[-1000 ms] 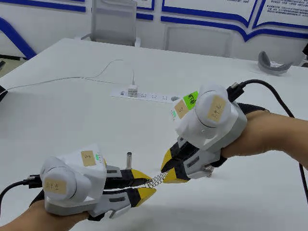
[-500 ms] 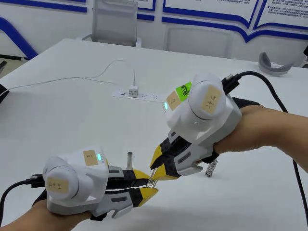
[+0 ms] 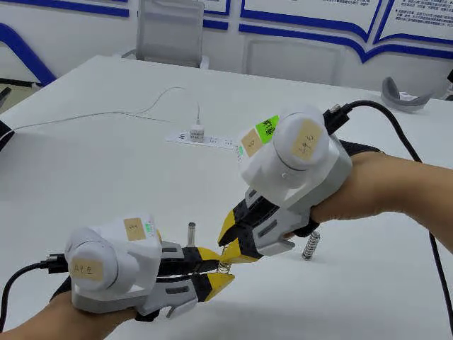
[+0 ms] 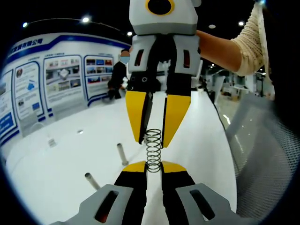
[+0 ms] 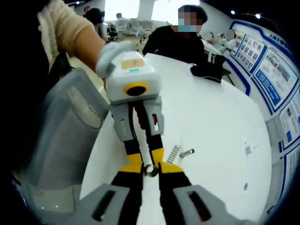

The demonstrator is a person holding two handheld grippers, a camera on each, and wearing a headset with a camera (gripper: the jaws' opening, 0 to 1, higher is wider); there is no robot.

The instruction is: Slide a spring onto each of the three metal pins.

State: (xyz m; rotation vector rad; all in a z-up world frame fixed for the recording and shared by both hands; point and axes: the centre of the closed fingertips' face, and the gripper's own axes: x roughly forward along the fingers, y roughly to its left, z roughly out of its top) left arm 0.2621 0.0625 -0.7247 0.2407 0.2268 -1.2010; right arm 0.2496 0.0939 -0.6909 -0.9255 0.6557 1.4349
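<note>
Closer than a second ago, the right hand-held gripper (image 3: 235, 249) meets the left hand-held gripper (image 3: 212, 273) tip to tip. Each is nearly closed, pinching one end of a spring (image 4: 153, 150) between them, probably to keep it straight for the bare pin (image 3: 191, 232) standing just behind.

Nothing legible
Marks on tan stickers (image 3: 306, 144) atop the left hand-held gripper (image 3: 222, 273) and right hand-held gripper (image 3: 228, 248) blur; wall posters (image 4: 61, 77) too.

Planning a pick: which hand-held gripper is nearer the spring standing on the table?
Right. The right hand-held gripper is beside the spring; the left hand-held gripper, far left.
</note>
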